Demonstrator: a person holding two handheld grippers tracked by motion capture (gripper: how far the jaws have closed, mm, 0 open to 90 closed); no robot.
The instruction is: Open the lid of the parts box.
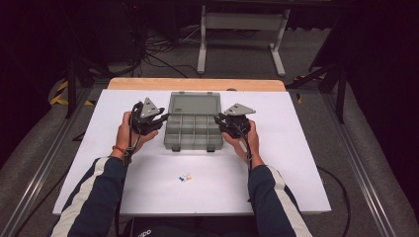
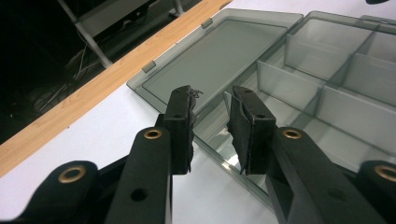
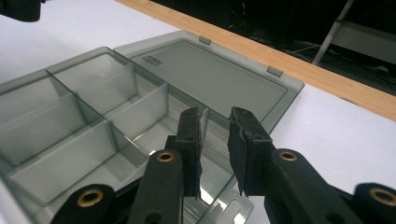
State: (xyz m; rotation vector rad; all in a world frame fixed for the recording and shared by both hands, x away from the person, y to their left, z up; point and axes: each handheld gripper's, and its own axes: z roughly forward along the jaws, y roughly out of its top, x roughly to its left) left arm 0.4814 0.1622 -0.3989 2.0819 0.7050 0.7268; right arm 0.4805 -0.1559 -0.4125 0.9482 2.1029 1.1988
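On the white table [image 1: 148, 197], high view: a grey see-through organiser box [image 1: 193, 129] lies open near the middle, its flat lid folded back toward the wooden far edge [image 1: 196, 84].
Left gripper, high view: the left gripper [image 1: 159, 118] sits just beside the box's left side, held in the person's left hand [image 1: 129, 136].
Right gripper, high view: the right gripper [image 1: 221, 120] sits at the box's right side, held in the right hand [image 1: 247, 139]; the box lies between the two grippers.
Small bits, high view: a few tiny blue, white and yellow pieces [image 1: 185, 176] lie on the table nearer the person, well apart from the box.
Left gripper view: the jaws stand parted with a narrow gap and nothing between them; the box's edge, where lid meets tray, lies right under and ahead of the tips, and the dividers run off to the right.
Right gripper view: the jaws are likewise parted and empty, hanging over the box's compartments near its wall; the lid stretches ahead toward the wooden edge.
Contact: whether either gripper touches the box cannot be told.
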